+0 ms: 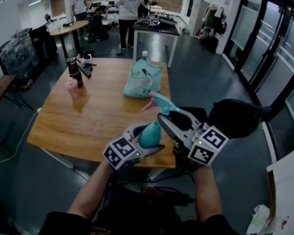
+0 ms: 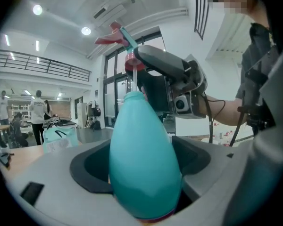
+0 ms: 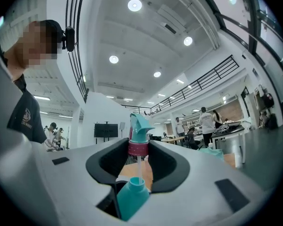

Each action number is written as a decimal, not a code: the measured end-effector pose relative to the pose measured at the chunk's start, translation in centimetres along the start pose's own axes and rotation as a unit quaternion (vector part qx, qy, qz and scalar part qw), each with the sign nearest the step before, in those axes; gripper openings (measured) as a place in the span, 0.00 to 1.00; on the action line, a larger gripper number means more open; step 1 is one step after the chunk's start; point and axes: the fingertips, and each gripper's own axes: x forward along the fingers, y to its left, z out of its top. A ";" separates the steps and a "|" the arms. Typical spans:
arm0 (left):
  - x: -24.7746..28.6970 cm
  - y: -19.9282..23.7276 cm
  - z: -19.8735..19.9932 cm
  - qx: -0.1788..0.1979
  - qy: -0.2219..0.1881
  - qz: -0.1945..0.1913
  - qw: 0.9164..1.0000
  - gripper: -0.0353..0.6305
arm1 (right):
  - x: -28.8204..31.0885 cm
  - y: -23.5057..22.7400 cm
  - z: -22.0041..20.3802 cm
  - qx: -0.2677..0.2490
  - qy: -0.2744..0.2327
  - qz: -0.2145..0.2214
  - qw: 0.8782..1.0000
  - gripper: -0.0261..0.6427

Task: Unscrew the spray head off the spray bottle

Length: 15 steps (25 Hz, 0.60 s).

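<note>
Looking down in the head view, the left gripper [image 1: 147, 148] clamps the teal spray bottle [image 1: 150, 134] and the right gripper [image 1: 170, 115] grips the spray head [image 1: 161, 102], both over the near right edge of the wooden table [image 1: 88, 116]. In the left gripper view, the jaws press on the bottle's wide body. In the right gripper view, the jaws pinch the head's pink collar [image 3: 137, 148], which is lifted clear of the bottle's open neck, with the dip tube [image 3: 138, 166] running down into it.
</note>
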 end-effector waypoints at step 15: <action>0.4 1.5 -2.6 -0.010 0.040 0.039 0.998 0.65 | 0.3 0.0 3.8 -0.028 -0.035 -0.017 0.999 0.24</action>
